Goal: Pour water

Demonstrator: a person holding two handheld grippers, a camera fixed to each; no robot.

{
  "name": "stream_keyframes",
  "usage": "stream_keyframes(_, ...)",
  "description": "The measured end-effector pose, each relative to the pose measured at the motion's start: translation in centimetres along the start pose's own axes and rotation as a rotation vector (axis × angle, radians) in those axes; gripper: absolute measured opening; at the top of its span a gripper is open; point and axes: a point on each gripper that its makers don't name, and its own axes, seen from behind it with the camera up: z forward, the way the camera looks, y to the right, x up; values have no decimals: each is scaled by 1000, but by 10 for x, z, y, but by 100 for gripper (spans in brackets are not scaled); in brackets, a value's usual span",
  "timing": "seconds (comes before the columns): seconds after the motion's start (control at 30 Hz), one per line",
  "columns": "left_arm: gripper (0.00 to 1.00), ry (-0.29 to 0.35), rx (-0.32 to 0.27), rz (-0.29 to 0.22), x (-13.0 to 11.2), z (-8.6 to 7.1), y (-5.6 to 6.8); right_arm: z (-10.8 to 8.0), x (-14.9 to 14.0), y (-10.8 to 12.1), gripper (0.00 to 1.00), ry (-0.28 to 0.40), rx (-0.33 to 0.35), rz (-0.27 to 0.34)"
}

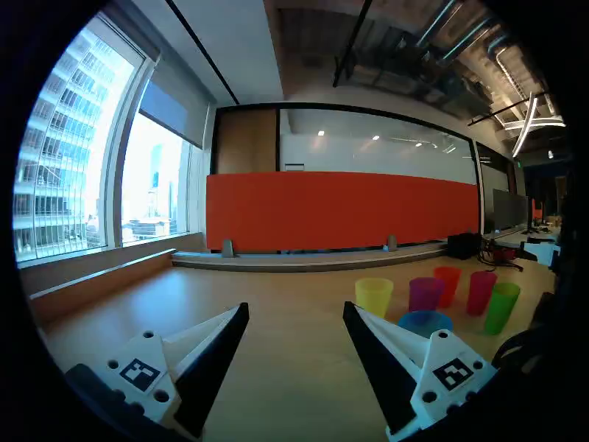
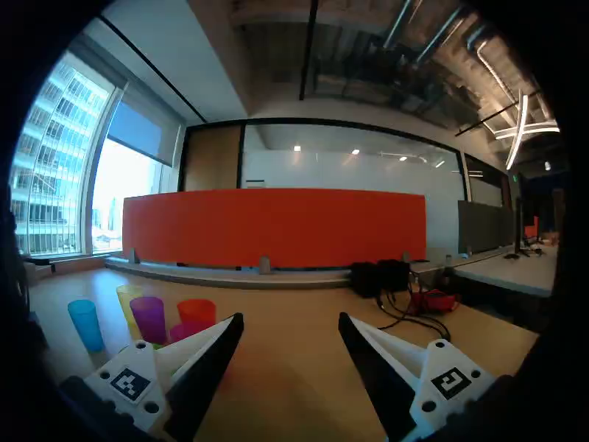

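The left gripper [image 1: 294, 306] is wide open at the bottom of the left gripper view and holds nothing. Under it lies the wooden worktop [image 1: 221, 287]. At the lower right of this frame the cups stand upright close together: a yellow cup [image 1: 374, 295], a purple cup [image 1: 425, 293], an orange cup [image 1: 447, 283], a pink cup [image 1: 481, 291], a green cup [image 1: 502, 306], and a blue cup [image 1: 425, 323] partly behind one finger. In the right gripper view, the right gripper [image 2: 290, 318] is also wide open and empty, with the cups at the lower left. An orange partition [image 1: 339, 210] crosses the middle of the frame.

Six cups [image 1: 425, 293], two grippers [image 1: 296, 313] [image 2: 291, 323]
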Motion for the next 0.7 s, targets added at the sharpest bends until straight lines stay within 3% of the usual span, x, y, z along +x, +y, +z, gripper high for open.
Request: stream_keyframes(0.7, 95, 0, 0, 0, 0, 0, 1, 0, -7, 1, 100, -22, 4, 0)
